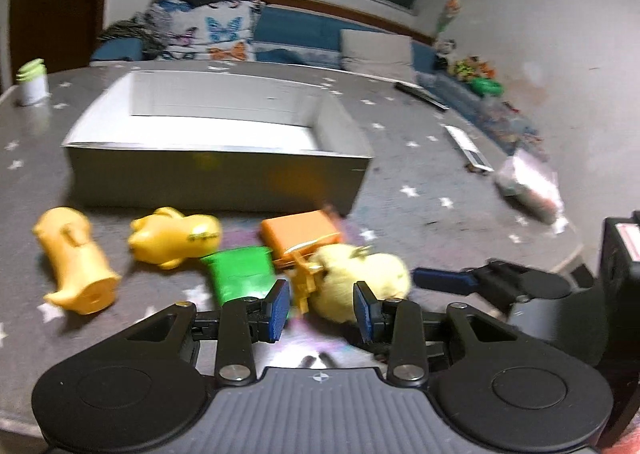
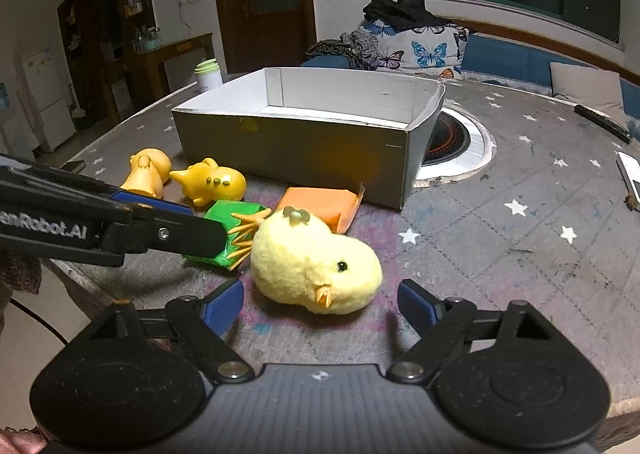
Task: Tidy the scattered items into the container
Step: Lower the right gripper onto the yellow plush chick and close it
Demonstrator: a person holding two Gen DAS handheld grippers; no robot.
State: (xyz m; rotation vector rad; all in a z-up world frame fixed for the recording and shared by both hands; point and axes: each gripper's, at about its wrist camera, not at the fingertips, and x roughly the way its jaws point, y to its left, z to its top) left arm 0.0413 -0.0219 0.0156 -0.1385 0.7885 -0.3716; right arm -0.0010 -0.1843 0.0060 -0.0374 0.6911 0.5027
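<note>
Yellow plush, the chick (image 2: 316, 266) lies on its side on the table (image 2: 520, 238) just ahead of the right gripper (image 2: 320, 304), whose jaws stand wide and hold nothing, and the box (image 2: 296, 142) sits farther ahead of them. The left gripper (image 1: 321, 304) has its jaws partly spread and bare, with the chick (image 1: 360, 278) just ahead by the right pad and the green block (image 1: 240, 274) by the left. Beyond them lie the orange block (image 1: 300, 234) and two yellow toys (image 1: 174, 236), near the box (image 1: 216, 178) wall.
</note>
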